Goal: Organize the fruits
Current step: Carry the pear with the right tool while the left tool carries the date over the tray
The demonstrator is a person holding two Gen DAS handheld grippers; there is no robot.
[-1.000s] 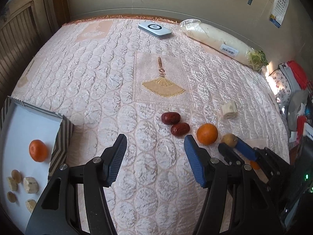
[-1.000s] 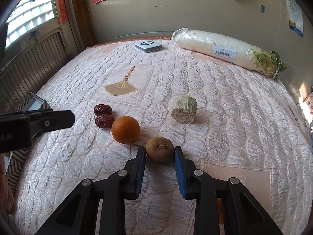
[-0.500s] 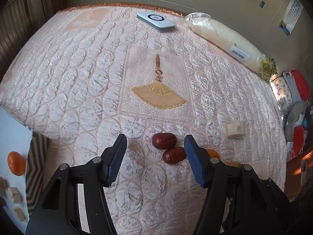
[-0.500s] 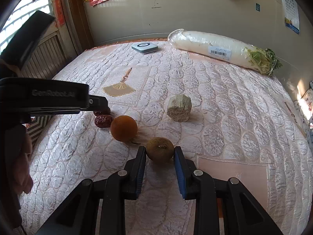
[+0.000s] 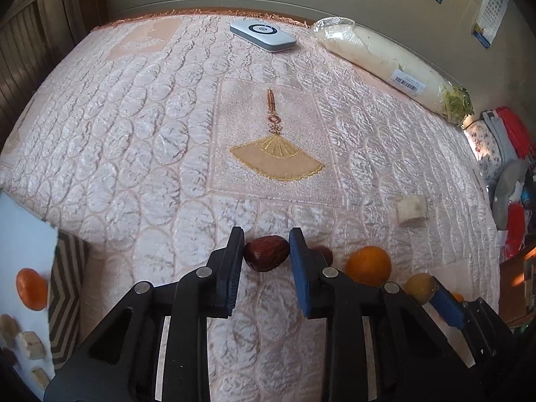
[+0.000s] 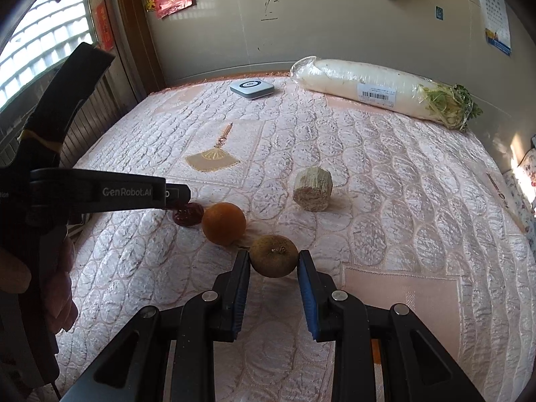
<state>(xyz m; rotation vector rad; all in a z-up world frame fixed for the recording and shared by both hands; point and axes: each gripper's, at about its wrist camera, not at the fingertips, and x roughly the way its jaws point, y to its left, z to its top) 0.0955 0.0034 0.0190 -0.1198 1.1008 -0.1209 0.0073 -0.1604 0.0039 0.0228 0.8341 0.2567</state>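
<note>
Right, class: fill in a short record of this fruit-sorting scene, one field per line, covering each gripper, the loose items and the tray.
left gripper: fingers just closed on a dark red wrinkled date
right gripper: shut on a round brownish-green fruit
loose on quilted pink cover: round orange, second red date, pale cut stalk chunk
tray with striped rim: holds a small orange fruit and pale chunks
far edge: wrapped white radish, flat white device

A plastic-wrapped white radish (image 6: 385,92) lies along the far edge of the pink quilted bed (image 5: 140,127), near a flat grey device (image 5: 263,35), under a wall calendar (image 6: 495,26).
</note>
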